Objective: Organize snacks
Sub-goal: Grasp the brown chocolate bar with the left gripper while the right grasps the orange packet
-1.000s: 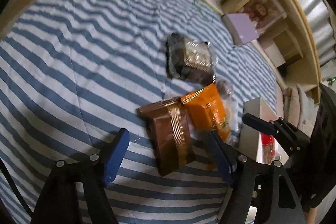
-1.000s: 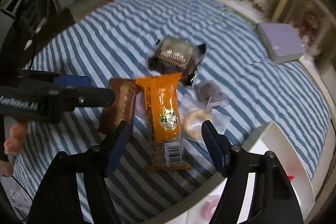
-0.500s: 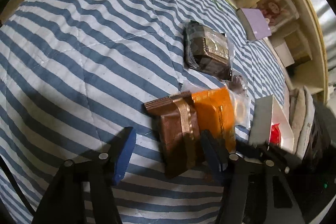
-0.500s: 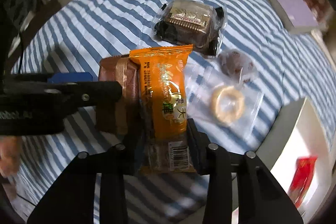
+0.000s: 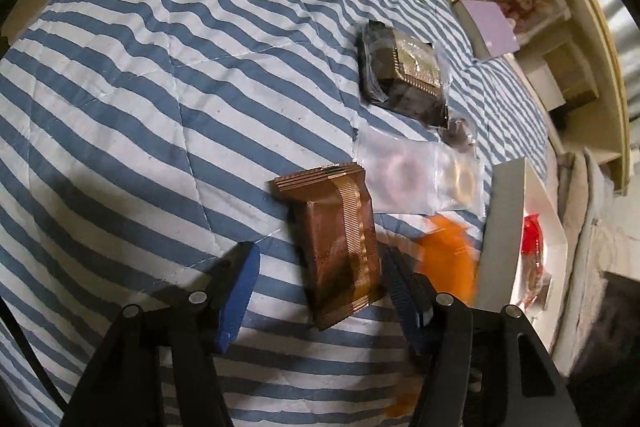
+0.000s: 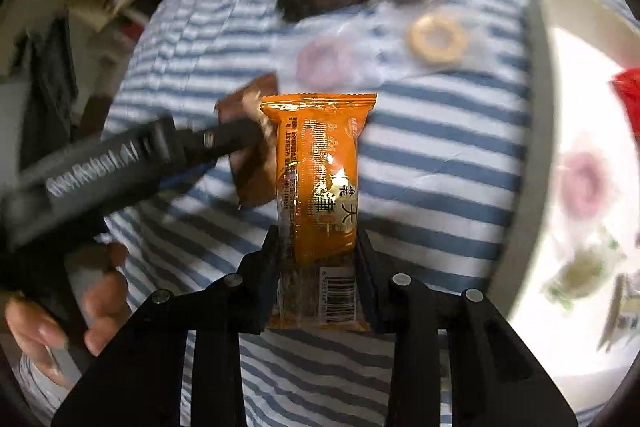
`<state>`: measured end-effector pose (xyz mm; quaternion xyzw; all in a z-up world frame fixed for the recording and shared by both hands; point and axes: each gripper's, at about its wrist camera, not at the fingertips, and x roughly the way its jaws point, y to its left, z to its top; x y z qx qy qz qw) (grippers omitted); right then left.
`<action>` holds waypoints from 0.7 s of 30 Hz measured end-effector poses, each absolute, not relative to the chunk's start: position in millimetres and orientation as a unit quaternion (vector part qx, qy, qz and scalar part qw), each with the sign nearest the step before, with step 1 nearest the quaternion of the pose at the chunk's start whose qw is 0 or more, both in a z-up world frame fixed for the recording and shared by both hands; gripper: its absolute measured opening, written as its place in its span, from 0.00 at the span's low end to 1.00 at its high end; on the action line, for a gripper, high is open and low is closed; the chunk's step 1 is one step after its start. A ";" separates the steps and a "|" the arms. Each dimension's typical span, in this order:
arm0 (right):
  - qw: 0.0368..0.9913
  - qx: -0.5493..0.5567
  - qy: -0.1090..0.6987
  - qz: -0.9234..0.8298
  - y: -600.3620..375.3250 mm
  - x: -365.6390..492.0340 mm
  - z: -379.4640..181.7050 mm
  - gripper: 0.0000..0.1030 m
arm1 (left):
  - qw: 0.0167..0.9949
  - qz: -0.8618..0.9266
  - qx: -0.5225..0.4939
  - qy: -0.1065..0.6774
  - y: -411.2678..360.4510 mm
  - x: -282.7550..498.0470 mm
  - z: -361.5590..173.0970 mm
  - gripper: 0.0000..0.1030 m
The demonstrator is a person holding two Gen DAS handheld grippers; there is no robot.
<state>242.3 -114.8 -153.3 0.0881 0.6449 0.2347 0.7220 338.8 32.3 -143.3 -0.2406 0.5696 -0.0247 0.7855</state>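
Striped bed (image 6: 420,155): right hand-held gripper (image 6: 318,279) closing on light, crinkly orange snack pack (image 6: 320,179) at its 6-o'clock end; left hand-held gripper (image 5: 320,291) spread around stiff brown packet (image 5: 336,235).

surface: striped bed (image 5: 168,75) | on it: brown packet (image 5: 336,239), dark packet (image 5: 404,75), clear bags (image 5: 416,175), probably doughnuts

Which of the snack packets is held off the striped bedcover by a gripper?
The orange snack packet, clamped at its barcode end in the right gripper. The brown packet lies between the left gripper's open jaws; the rest lie untouched.
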 end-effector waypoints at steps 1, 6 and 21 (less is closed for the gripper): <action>0.731 0.087 0.638 0.227 -119.3 242.9 -148.5 0.34 | 0.787 -0.021 -0.239 0.569 30.9 339.1 -143.2 0.60; 0.764 0.084 0.610 0.194 -133.0 249.9 -124.5 0.34 | 0.804 -0.003 -0.197 0.562 11.7 343.4 -148.5 0.60; 0.795 0.084 0.581 0.151 -137.1 251.3 -101.8 0.34 | 0.826 0.027 -0.200 0.527 -2.0 344.4 -151.9 0.36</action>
